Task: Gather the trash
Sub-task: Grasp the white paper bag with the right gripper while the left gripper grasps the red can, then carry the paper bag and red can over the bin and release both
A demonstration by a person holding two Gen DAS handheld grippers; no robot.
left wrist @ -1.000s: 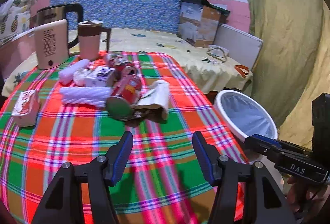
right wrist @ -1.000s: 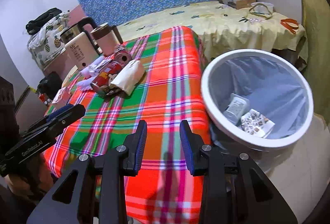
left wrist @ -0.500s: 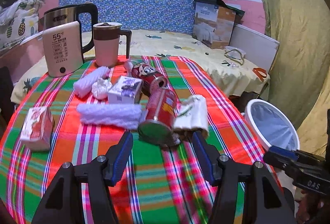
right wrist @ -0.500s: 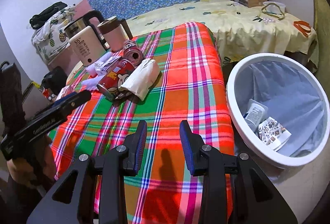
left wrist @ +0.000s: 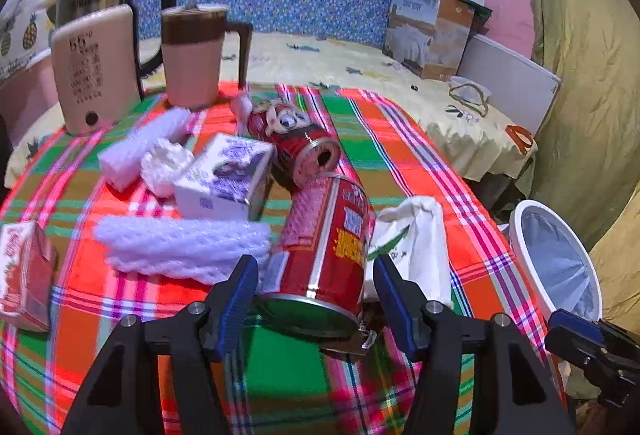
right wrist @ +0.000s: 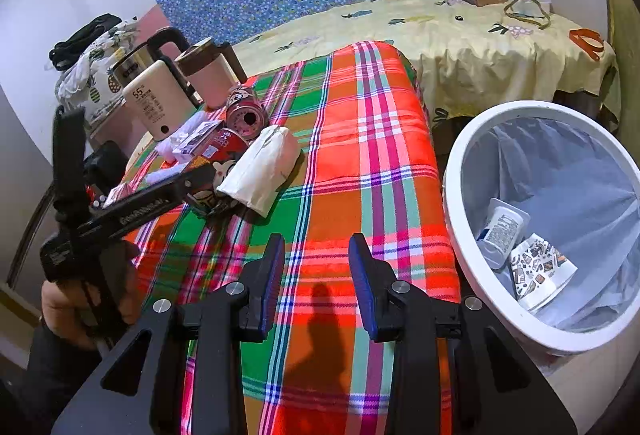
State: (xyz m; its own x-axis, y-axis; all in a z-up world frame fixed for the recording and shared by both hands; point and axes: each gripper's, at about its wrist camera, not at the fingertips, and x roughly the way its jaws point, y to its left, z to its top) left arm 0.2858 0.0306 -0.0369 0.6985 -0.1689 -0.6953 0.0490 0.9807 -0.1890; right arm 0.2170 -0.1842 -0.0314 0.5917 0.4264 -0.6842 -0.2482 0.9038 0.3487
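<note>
My left gripper [left wrist: 312, 293], jaws apart, straddles the near end of the red can [left wrist: 324, 255] at lower centre, its long axis running away up-frame; my right gripper [right wrist: 316, 271], also apart, hangs empty.

Over the last second the left gripper [left wrist: 312, 281] has travelled forward across the plaid-covered table to the heap of rubbish, and its spread blue-padded fingers [left wrist: 236, 295] now stand either side of the near end of the tall red metal can [left wrist: 328, 247] lying on its side. The right gripper [right wrist: 316, 277] has drifted slightly, bringing the white round bin [right wrist: 460, 211] nearer on its right.
</note>
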